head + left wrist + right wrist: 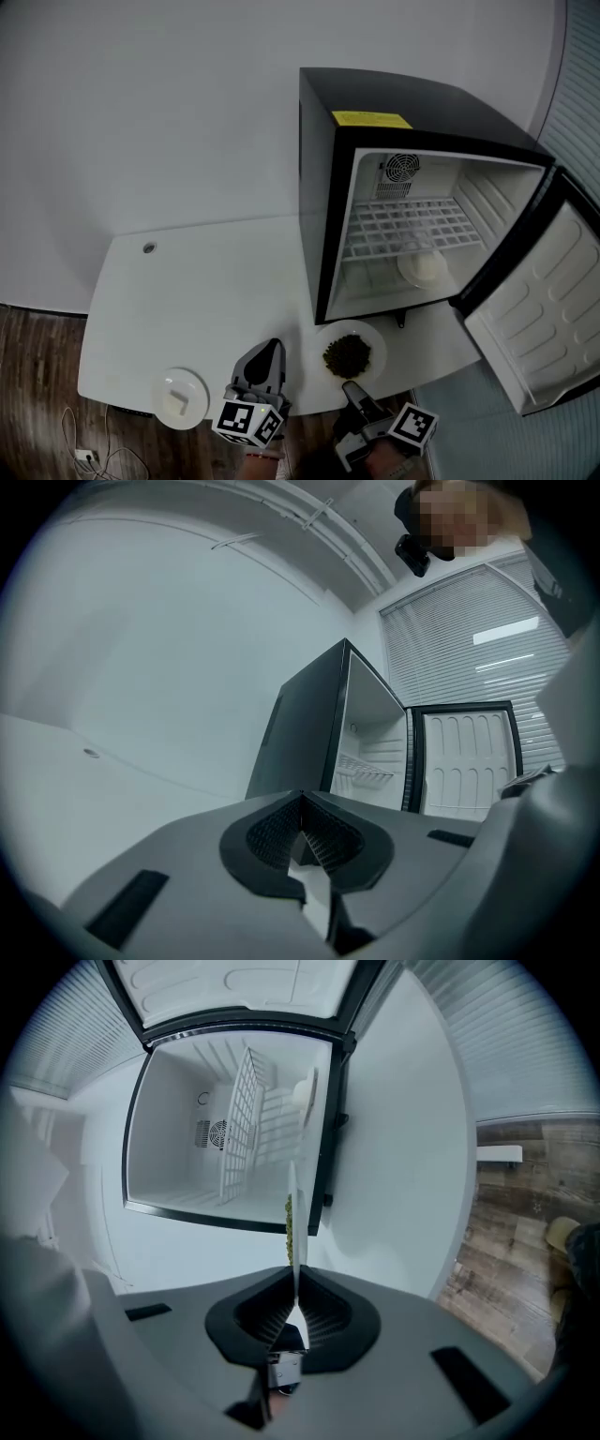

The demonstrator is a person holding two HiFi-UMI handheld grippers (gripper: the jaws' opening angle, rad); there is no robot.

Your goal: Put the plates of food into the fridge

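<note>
1. A person's right gripper [351, 384] is clenched on the near rim of a round white plate [375, 339] heaped with dark green food [347, 356]; the plate sits just in front of the open black mini fridge [375, 103], at the near edge of the white table [216, 281].
2. The left gripper [272, 349] hovers beside it, jaws pressed together on nothing; it plays no part in this carry.
3. The grip is on one edge only, so the plate probably needs holding level; any tilt risks spilling food.
4. The best target looks like the bare fridge floor below the white wire shelf [412, 225], beside the white dish [422, 267] already inside; the plate should pass clear of the door [544, 309] and be let go only once it rests flat.
5. A second white plate [197, 386] waits on the table, well to the left.
</note>
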